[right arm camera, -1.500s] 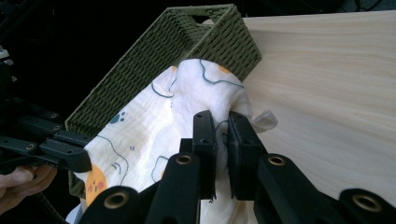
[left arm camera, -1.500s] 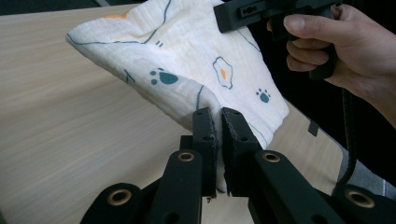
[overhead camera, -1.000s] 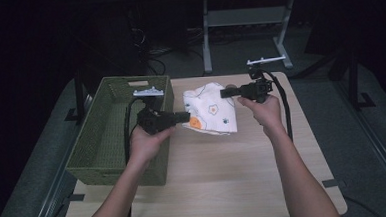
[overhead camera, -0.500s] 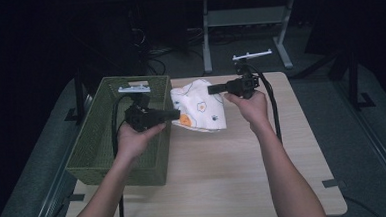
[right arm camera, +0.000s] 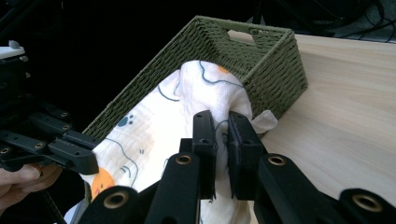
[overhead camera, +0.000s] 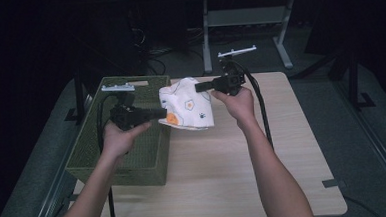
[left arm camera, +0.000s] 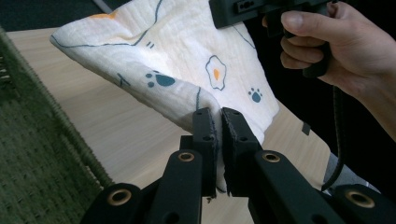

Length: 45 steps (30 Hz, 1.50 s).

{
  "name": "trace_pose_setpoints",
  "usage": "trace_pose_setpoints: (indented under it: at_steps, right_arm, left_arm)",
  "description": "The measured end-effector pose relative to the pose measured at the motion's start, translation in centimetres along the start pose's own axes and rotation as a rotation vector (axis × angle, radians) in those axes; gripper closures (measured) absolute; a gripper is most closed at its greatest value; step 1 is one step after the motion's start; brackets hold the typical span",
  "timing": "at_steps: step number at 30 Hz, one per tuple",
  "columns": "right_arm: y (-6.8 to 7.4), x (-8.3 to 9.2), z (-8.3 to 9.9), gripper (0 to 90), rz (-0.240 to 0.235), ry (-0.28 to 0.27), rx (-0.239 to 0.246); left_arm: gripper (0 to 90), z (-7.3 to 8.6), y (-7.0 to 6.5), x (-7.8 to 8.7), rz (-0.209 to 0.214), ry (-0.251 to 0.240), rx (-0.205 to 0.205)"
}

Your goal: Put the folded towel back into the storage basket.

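Observation:
A white cloth (overhead camera: 187, 109) printed with fried eggs and paw prints hangs folded in the air between both grippers, above the table beside the basket. My left gripper (overhead camera: 164, 113) is shut on the cloth's near-left edge (left arm camera: 205, 100). My right gripper (overhead camera: 199, 87) is shut on its far-right edge (right arm camera: 219, 100). In the left gripper view the right hand (left arm camera: 327, 42) grips its tool above the cloth. In the right gripper view my left gripper (right arm camera: 70, 154) shows at the lower left.
A green woven basket (overhead camera: 98, 153) stands on the left of the light wooden table (overhead camera: 264, 175), its far rim (right arm camera: 243, 28) just behind the cloth. Metal stand legs (overhead camera: 283, 48) rise from the dark floor behind the table.
Both grippers have carried the cloth to the left and slightly away from me, toward the basket. The cloth stays held at both ends.

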State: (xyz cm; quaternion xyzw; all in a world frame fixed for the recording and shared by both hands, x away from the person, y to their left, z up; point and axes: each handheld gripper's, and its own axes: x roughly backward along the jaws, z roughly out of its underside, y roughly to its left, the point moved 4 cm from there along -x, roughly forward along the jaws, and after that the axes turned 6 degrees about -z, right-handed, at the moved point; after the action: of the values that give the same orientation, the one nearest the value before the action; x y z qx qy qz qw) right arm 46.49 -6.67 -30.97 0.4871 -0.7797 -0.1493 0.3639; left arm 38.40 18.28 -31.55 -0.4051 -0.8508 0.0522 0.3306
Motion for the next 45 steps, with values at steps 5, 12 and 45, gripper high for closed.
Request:
trace_pose_setpoints:
  at_steps: [5, 12, 45]
  right_arm:
    - [0.4, -0.7, -0.4, 82.6, -0.005, -0.005, 0.003]
    - [0.8, -2.0, -0.6, 82.5, -0.014, 0.007, 0.007]
    - [3.8, -9.1, -2.3, 82.5, -0.071, 0.075, 0.046]
  left_arm:
    - [85.3, -0.1, 0.7, 0.6, -0.003, -0.005, 0.009]
    - [85.3, -0.2, 1.7, 1.7, -0.016, -0.012, 0.016]
    - [85.3, 1.7, 6.2, 7.1, -0.080, -0.041, 0.089]
